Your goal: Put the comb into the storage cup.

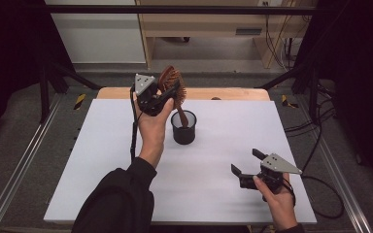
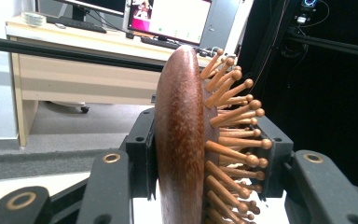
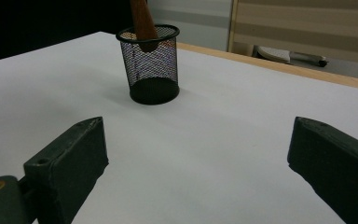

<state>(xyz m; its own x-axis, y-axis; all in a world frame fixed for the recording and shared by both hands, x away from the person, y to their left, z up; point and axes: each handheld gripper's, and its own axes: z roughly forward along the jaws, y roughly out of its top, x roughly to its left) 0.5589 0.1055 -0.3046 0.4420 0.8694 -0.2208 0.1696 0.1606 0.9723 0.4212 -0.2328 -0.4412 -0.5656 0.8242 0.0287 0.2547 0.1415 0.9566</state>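
While the left gripper (image 1: 167,97) clamps the brush (image 1: 171,80) head, handle tip inside the cup (image 1: 184,127) below it, the right gripper (image 1: 245,162) waits apart nearby; next seems 1 move: lower, then release.

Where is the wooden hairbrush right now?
The wooden hairbrush is clamped by its head in the left gripper, handle dipping into the black mesh cup mid-table.

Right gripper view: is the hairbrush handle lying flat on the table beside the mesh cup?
No, the handle stands with its end inside the mesh cup, dipping below its rim.
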